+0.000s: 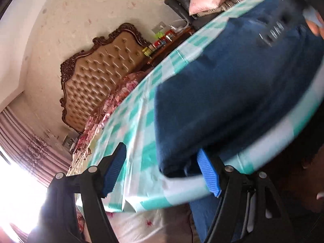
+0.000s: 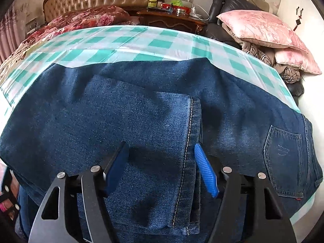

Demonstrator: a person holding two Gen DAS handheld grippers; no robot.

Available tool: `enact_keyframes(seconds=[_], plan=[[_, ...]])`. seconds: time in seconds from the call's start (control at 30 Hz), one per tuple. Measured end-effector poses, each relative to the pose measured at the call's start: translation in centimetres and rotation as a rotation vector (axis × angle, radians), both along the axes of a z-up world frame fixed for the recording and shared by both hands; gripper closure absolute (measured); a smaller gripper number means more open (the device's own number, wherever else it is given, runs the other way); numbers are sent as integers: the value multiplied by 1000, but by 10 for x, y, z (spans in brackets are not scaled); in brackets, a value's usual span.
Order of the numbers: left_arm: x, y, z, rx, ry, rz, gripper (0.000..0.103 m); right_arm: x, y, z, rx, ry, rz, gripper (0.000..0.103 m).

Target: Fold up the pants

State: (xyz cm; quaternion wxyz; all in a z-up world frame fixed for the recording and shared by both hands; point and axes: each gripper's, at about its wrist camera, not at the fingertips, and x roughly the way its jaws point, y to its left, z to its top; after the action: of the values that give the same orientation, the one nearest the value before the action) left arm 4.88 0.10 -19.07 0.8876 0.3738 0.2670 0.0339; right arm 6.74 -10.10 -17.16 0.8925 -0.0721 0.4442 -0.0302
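Observation:
Dark blue jeans [image 2: 141, 105] lie on a table with a teal-and-white checked cloth [image 2: 129, 40], the leg ends folded over the upper part. A stitched hem [image 2: 189, 141] runs between my right gripper's fingers, and a back pocket [image 2: 283, 156] is at the right. My right gripper [image 2: 162, 168] is open just above the folded leg, holding nothing. In the tilted, blurred left wrist view the jeans [image 1: 232, 91] fill the right side. My left gripper [image 1: 162, 172] is open at the jeans' near corner by the table edge, one blue pad [image 1: 208, 172] against the denim.
A tufted headboard [image 1: 101, 77] and floral bedding [image 2: 85, 18] are behind the table. A nightstand with jars [image 2: 172, 10] and pink pillows [image 2: 261, 28] on a dark chair stand at the back right. A bright window with curtains [image 1: 20, 141] is at the left.

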Motion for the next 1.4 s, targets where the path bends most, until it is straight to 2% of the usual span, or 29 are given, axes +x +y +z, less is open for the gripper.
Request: enact_keyframes(seconds=[0.07, 0.13, 0.2, 0.27, 0.4, 0.43, 0.47, 0.53, 0.6, 0.63, 0.73, 0.77, 0.8, 0.83, 0.87, 0.9, 0.93, 1.03, 1.07, 1.17, 1.23, 1.27, 1.33, 1.4], plan=[[9, -6, -10, 89, 47, 2, 32, 2, -1, 1, 4, 9, -6, 36], [10, -5, -19, 193, 48, 0, 31, 3, -2, 1, 5, 17, -5, 35], [5, 5, -15, 239, 49, 17, 31, 3, -3, 1, 5, 18, -2, 35], [3, 14, -19, 283, 87, -10, 29, 4, -4, 1, 9, 21, -10, 33], [-11, 8, -32, 411, 32, -102, 29, 4, -4, 1, 3, 21, -12, 32], [-14, 4, -29, 407, 19, -123, 28, 4, -5, 1, 8, 23, -13, 32], [-13, 1, -20, 347, 12, -125, 28, 5, -5, 1, 13, 25, -15, 32], [-8, 1, -13, 303, 11, -114, 28, 5, -5, 1, 13, 26, -18, 32], [0, 8, -26, 364, 34, -82, 28, 5, -5, 1, 9, 25, -14, 31], [1, 15, -30, 370, 47, -89, 27, 5, -5, 1, 15, 27, -13, 31], [-10, 22, -21, 301, 63, -122, 28, 6, -8, 0, 31, 31, -17, 30], [-15, 24, -14, 258, 94, -159, 29, 6, -9, 0, 33, 30, -20, 29], [-20, 27, -4, 185, 129, -194, 34, 6, -9, 0, 35, 29, -24, 28], [-20, 35, 11, 66, 165, -190, 49, 6, -9, 0, 36, 29, -24, 28], [-16, 44, 24, -47, 189, -169, 58, 6, -9, 0, 37, 28, -25, 28], [-8, 54, 37, -158, 201, -148, 71, 6, -10, 0, 38, 27, -25, 28], [6, 65, 52, -299, 200, -119, 80, 6, -10, 0, 41, 28, -27, 28], [58, 78, 71, -575, 203, -98, 85, 6, -10, 0, 41, 30, -31, 27], [80, 74, 71, -619, 216, -96, 85, 6, -10, 0, 41, 30, -31, 27], [133, 49, 59, -638, 276, -89, 85, 7, -11, 0, 46, 33, -33, 26], [173, 44, 42, -680, 383, -66, 84, 7, -11, 0, 48, 35, -35, 25], [190, 44, 32, -680, 406, -40, 83, 8, -13, -1, 54, 37, -35, 24], [221, 46, 17, -649, 426, 21, 83, 8, -15, -1, 67, 40, -34, 24], [234, 57, 12, -639, 401, 95, 81, 8, -16, -1, 74, 41, -33, 24]])
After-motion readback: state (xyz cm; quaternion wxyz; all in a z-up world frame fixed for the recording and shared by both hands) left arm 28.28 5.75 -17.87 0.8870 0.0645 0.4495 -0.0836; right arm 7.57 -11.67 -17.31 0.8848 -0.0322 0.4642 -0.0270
